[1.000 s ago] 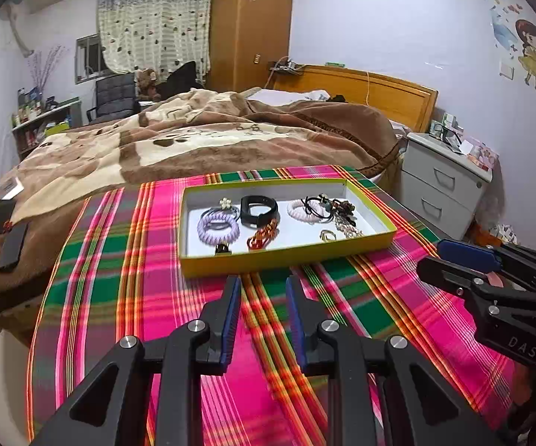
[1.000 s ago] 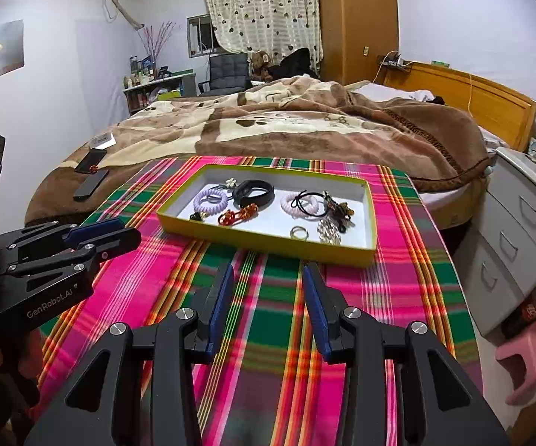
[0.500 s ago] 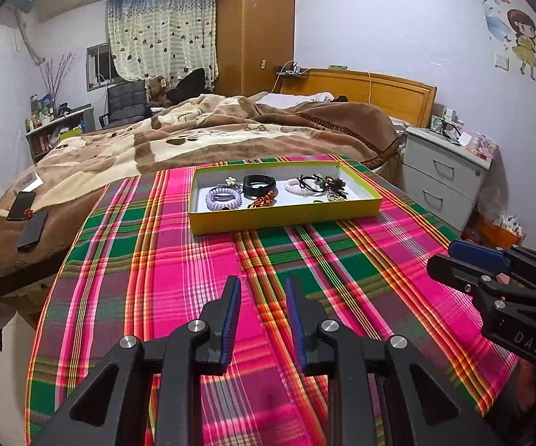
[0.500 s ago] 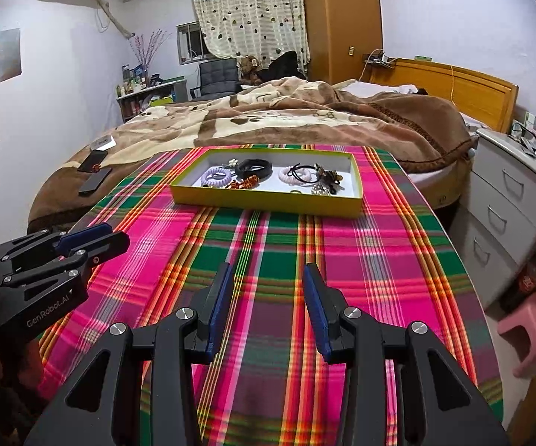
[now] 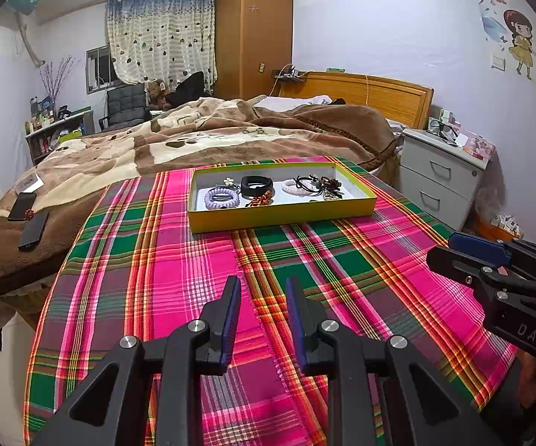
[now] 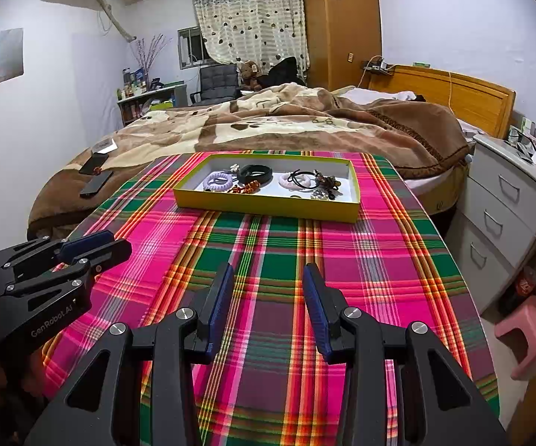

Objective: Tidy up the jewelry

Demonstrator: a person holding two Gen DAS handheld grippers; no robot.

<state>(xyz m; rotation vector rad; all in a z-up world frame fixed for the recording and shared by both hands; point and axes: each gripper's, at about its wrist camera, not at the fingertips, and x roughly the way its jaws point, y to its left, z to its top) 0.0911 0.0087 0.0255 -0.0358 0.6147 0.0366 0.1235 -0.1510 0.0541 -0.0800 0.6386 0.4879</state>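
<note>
A yellow tray [image 5: 283, 217] [image 6: 268, 208] with a white floor stands at the far end of the plaid-covered table. In it lie a lilac coil hair tie [image 5: 222, 197], a black band [image 5: 256, 186], an amber bead bracelet [image 5: 260, 199], a pink coil tie [image 5: 293, 186] and a heap of small dark pieces [image 5: 325, 186]. My left gripper [image 5: 262, 286] is open and empty, low over the near cloth. My right gripper [image 6: 268, 273] is open and empty, also far short of the tray. Each shows in the other's view, the left one [image 6: 93, 249] and the right one [image 5: 454, 249].
A bed with a brown blanket [image 5: 193, 137] lies beyond the table, with a phone [image 5: 22, 206] and a remote [image 5: 34, 230] on it. A white bedside cabinet [image 5: 442, 182] stands at the right. A pink stool [image 6: 524, 334] is on the floor.
Both grippers have drawn back from the tray toward the near end of the table; the tray looks smaller and farther. Both stay open and empty.
</note>
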